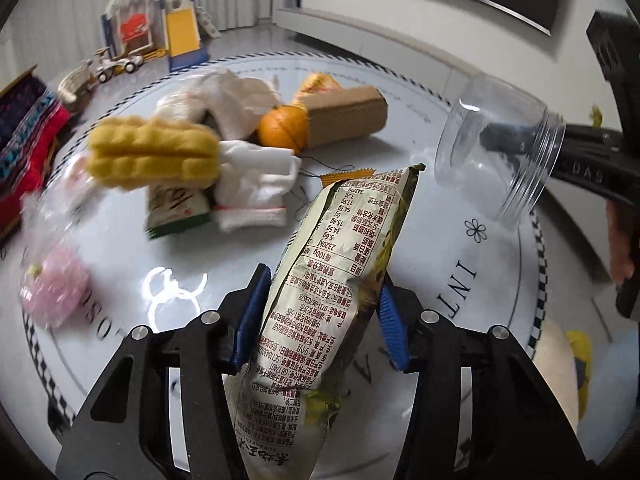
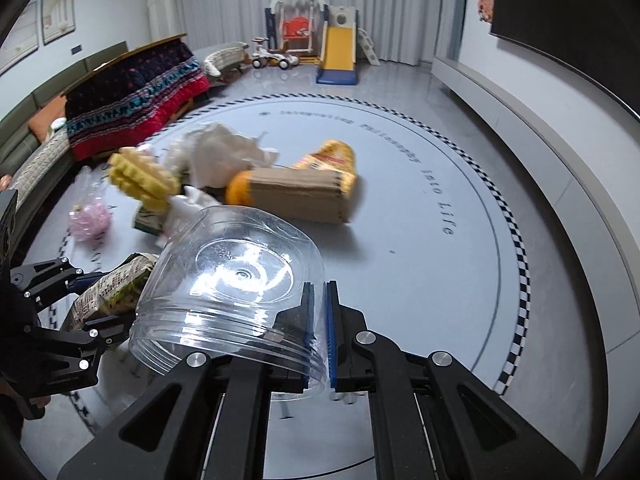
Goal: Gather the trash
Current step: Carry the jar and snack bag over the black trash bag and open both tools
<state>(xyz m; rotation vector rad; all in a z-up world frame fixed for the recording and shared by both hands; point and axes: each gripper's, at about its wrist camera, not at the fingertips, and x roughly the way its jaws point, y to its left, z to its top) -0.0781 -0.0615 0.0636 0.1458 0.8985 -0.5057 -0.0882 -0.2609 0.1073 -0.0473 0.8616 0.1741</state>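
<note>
Cardboard box [image 2: 298, 194], orange [image 1: 283, 125] and white cloths [image 1: 256, 196] litter the round mat [image 2: 460, 272].

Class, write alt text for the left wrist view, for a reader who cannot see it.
The left gripper holds a printed snack packet between its blue fingers above a round grey rug. At right, the right gripper holds a clear plastic jar by its rim. Behind lie an orange, white cloths and a cardboard box.

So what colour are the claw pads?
Blue pads, clearest in the left wrist view.
</note>
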